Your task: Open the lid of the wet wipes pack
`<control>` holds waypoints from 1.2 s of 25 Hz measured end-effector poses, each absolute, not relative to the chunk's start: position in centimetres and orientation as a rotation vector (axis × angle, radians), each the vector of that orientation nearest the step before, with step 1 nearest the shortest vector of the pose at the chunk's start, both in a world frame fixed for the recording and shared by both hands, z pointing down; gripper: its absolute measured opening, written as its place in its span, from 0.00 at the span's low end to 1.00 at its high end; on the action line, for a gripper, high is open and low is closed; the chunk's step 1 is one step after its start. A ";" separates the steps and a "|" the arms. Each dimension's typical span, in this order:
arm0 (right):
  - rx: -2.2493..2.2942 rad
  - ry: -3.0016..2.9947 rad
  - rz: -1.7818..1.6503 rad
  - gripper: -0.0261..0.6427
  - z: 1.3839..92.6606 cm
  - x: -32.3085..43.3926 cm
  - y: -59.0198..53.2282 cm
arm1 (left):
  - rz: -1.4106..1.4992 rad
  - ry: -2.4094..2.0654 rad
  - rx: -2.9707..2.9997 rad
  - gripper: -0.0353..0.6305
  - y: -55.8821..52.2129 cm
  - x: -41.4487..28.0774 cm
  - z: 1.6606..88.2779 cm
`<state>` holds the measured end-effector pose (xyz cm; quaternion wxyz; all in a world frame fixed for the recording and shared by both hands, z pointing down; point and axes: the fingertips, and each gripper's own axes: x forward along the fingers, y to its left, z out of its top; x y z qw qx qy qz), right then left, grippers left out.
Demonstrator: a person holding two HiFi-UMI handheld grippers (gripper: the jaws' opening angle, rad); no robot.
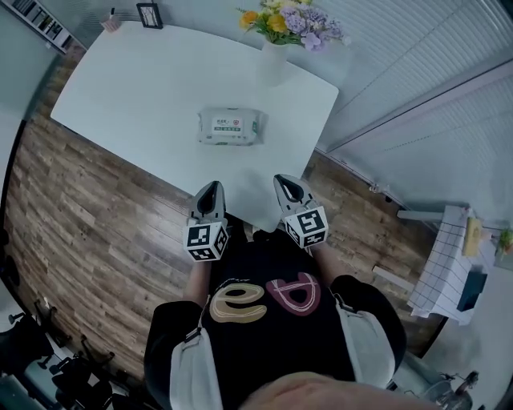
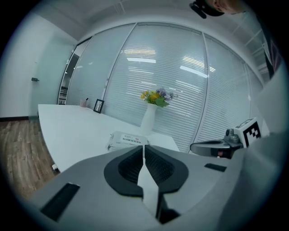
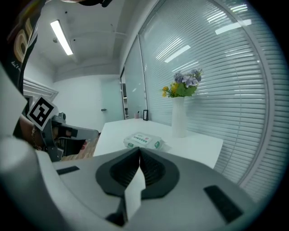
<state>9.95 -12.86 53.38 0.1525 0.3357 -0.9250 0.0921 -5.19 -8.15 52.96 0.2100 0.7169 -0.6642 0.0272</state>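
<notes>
The wet wipes pack [image 1: 230,127] lies flat on the white table [image 1: 136,88], white and pale green with its label up and its lid down. It also shows ahead in the left gripper view [image 2: 128,139] and the right gripper view [image 3: 143,140]. My left gripper [image 1: 210,194] hovers at the table's near edge, short of the pack, its jaws shut with nothing between them [image 2: 143,147]. My right gripper [image 1: 288,187] sits beside it at the same edge, also shut and empty [image 3: 139,150]. Neither touches the pack.
A white vase of yellow and purple flowers [image 1: 276,36] stands at the table's far edge behind the pack. A small black frame [image 1: 149,14] sits at the far left corner. Wooden floor [image 1: 72,216] lies left of the table, window blinds [image 1: 433,112] to the right.
</notes>
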 end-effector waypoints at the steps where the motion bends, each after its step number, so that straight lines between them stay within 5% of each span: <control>1: 0.982 -2.649 0.264 0.06 53.2 9.4 -13.3 | 0.084 -1.836 2.005 0.09 -8.6 -5.8 52.8; 21: 1.058 -2.529 0.188 0.06 52.3 1.1 -19.1 | 0.213 -1.645 2.130 0.09 -16.6 -13.6 54.9; 30: 0.826 -2.463 -0.044 0.15 51.7 -3.4 -22.1 | 0.253 -1.564 2.215 0.09 -18.8 -14.2 55.2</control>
